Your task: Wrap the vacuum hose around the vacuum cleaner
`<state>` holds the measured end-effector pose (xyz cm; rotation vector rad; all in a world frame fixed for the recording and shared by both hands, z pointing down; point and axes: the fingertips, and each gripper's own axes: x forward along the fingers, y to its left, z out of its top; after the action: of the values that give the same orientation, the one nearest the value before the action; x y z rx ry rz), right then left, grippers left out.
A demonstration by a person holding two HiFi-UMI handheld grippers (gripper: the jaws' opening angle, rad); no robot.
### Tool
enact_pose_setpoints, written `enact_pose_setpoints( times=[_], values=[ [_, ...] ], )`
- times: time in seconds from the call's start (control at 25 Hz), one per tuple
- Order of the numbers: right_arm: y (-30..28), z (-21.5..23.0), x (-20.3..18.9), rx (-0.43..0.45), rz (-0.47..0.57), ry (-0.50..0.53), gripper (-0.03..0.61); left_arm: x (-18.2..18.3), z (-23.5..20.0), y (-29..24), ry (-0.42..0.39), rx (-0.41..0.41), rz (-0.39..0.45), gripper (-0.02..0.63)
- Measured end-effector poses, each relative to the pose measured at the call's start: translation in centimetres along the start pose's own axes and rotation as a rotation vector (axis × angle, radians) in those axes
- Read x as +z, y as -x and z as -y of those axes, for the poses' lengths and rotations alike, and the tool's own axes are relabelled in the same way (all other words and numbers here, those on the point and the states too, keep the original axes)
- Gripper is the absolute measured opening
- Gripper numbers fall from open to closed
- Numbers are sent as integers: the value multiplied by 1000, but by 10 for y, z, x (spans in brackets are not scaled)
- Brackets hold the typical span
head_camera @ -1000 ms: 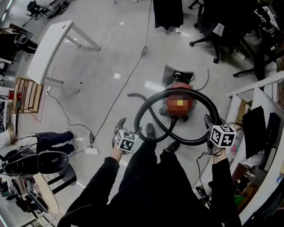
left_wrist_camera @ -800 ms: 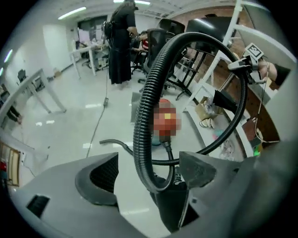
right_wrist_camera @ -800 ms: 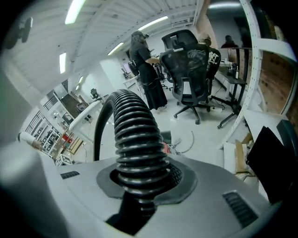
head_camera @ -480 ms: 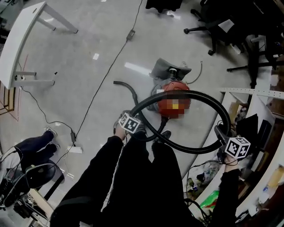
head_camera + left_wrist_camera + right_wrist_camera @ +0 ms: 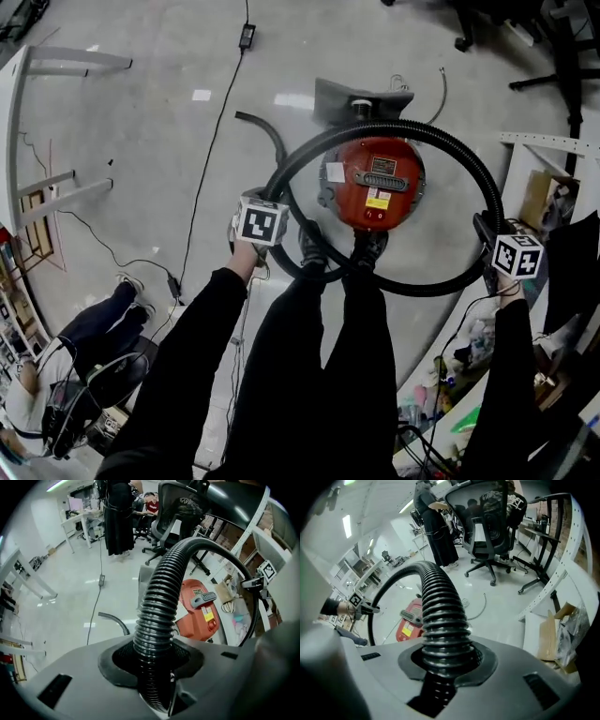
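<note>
The red vacuum cleaner (image 5: 373,183) stands on the floor just ahead of my feet. Its black ribbed hose (image 5: 403,127) forms a wide loop around it. At the loop's left side, my left gripper (image 5: 267,220) has just been closing. In the left gripper view the hose (image 5: 159,616) runs straight up through the left gripper (image 5: 152,667), and the pads press on it. My right gripper (image 5: 487,234) is shut on the loop's right side. In the right gripper view the hose (image 5: 438,611) fills the right gripper (image 5: 440,667).
The grey floor nozzle (image 5: 361,97) and a curved dark tube (image 5: 267,131) lie beyond the vacuum. A power cable (image 5: 211,159) crosses the floor at left. White shelving (image 5: 539,155) and boxes crowd the right side. A person (image 5: 94,328) sits at lower left.
Both grippers have come down and the hose loop now rings the vacuum instead of hanging in front of it. The left gripper, open a second ago, has shut on the hose.
</note>
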<state>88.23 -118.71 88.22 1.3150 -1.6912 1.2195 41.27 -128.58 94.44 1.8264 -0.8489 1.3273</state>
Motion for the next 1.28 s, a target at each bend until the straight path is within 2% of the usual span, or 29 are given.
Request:
enact_pose_setpoints(
  times=[0.12, 0.2, 0.32, 0.48, 0.52, 0.64, 0.76, 0.84, 0.92, 0.96, 1.0, 1.12, 1.28],
  values=[
    [-54, 39, -12, -68, -60, 78, 106, 36, -4, -36, -26, 30, 7, 161],
    [-90, 59, -18, -88, -92, 85, 106, 55, -9, -68, -50, 46, 17, 160],
    [-136, 71, -39, -96, -134, 39, 107, 58, -15, -106, -91, 51, -9, 158],
    [-179, 78, -72, -152, -191, 21, 120, 51, -20, -139, -154, 73, -24, 158],
    [-189, 77, -81, -152, -211, 18, 152, 51, -21, -144, -165, 80, -21, 158],
    [-206, 77, -107, -171, -269, 12, 339, 50, -20, -158, -202, 99, -18, 157],
    [-202, 76, -121, -212, -298, 14, 357, 53, -18, -163, -262, 131, -26, 158],
    [-196, 67, -122, -210, -293, 24, 357, 53, -16, -164, -342, 157, -56, 161],
    [-191, 52, -118, -183, -264, 31, 357, 51, -13, -165, -417, 170, -92, 245],
    [-188, 42, -116, -163, -247, 27, 357, 50, -12, -164, -429, 169, -99, 273],
    [-185, 33, -114, -147, -230, 19, 357, 50, -12, -161, -419, 163, -97, 292],
    [-168, 14, -99, -140, -164, -14, 356, 45, -13, -144, -317, 132, -55, 327],
    [-137, -11, -75, -115, -78, -92, 347, 28, -18, -104, -228, 143, 50, 330]
  ],
)
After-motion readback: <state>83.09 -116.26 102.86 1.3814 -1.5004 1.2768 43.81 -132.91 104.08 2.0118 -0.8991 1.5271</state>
